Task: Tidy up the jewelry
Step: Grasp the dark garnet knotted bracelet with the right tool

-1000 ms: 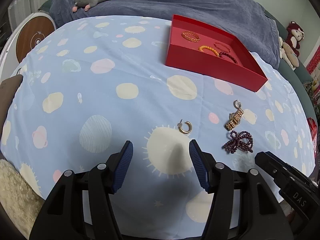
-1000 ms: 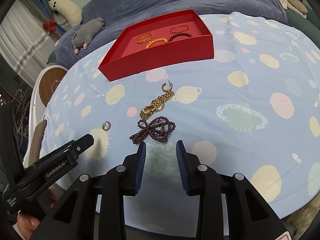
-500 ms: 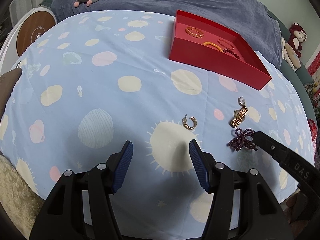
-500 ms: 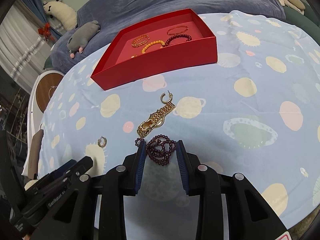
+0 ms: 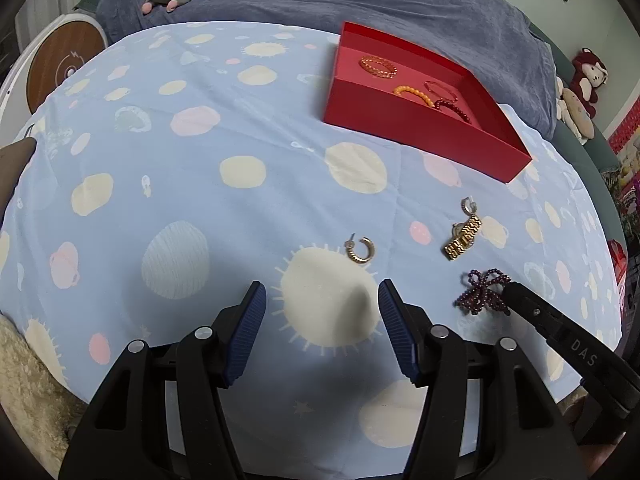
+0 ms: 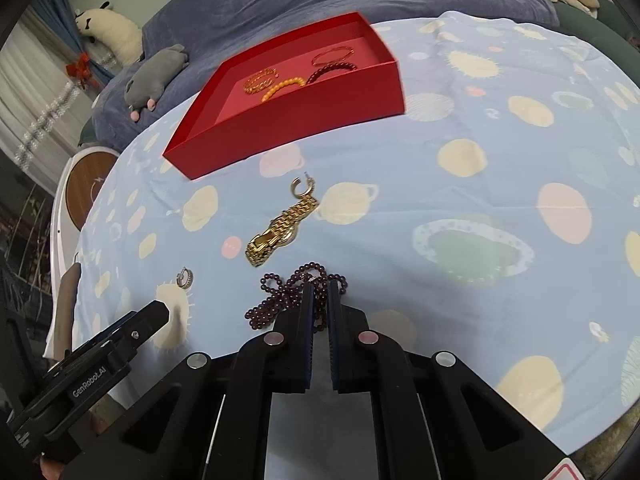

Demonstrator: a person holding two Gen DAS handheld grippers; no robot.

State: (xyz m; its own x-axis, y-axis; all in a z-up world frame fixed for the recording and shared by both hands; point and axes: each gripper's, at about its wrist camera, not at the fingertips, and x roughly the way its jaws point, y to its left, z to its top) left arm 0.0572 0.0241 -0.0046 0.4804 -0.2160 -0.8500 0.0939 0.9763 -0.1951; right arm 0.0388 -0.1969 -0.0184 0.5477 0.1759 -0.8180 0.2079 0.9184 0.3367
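Purple beads of the necklace (image 6: 298, 294) lie bunched on the spotted blue cloth (image 6: 460, 240) of the desk, and your right gripper (image 6: 319, 292) has its fingers nearly closed on that bunch. Just beyond it lie a gold watch (image 6: 280, 228) and a gold hoop earring (image 6: 301, 187), with the red tray (image 6: 304, 120) of bracelets farther back. Your left gripper (image 5: 320, 300) hovers with fingers spread wide, near a second earring (image 5: 361, 250).
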